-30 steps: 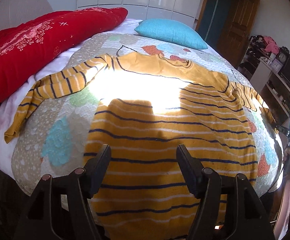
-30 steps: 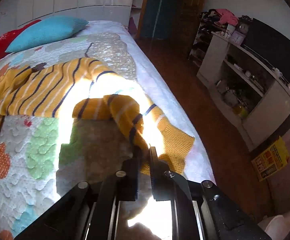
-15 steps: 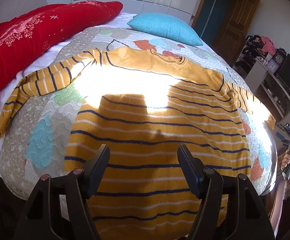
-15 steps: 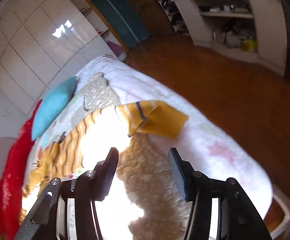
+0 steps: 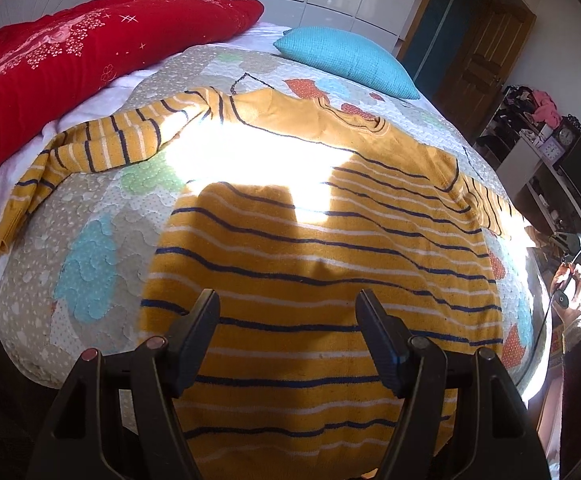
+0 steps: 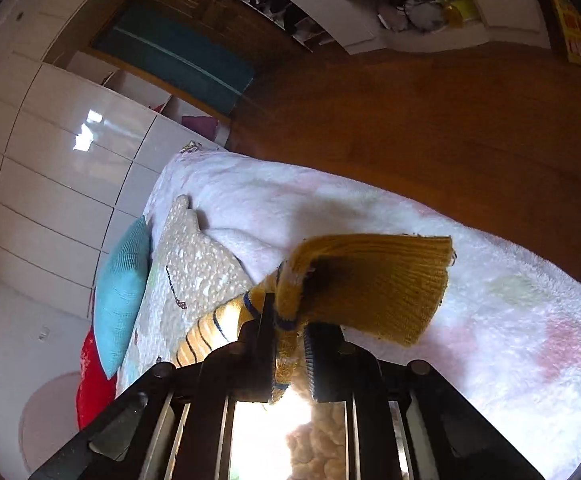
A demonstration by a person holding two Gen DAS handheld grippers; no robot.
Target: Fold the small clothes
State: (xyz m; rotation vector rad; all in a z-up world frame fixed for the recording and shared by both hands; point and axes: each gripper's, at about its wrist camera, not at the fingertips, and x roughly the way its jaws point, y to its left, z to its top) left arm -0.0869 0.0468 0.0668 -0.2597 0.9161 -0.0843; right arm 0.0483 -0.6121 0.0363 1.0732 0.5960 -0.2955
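The yellow striped sweater [image 5: 322, 264] is lying spread flat, front up, on the quilted bed [image 5: 90, 248], neckline toward 12 o'clock. The right gripper [image 6: 288, 332] is pinching the cuff of the right sleeve [image 6: 370, 280], which is fanning out past the jaws toward 1 o'clock above the white blanket [image 6: 490, 320]. The left gripper [image 5: 286, 312] is hovering spread wide over the hem, gripping nothing.

To fold well, I judge the right hand should be carrying the sleeve across the chest toward 9 o'clock, keeping it low and taut, while the left is pressing the body so it is not dragging.

The shelf unit [image 6: 430, 4] at 1 o'clock is holding clutter too small to identify.
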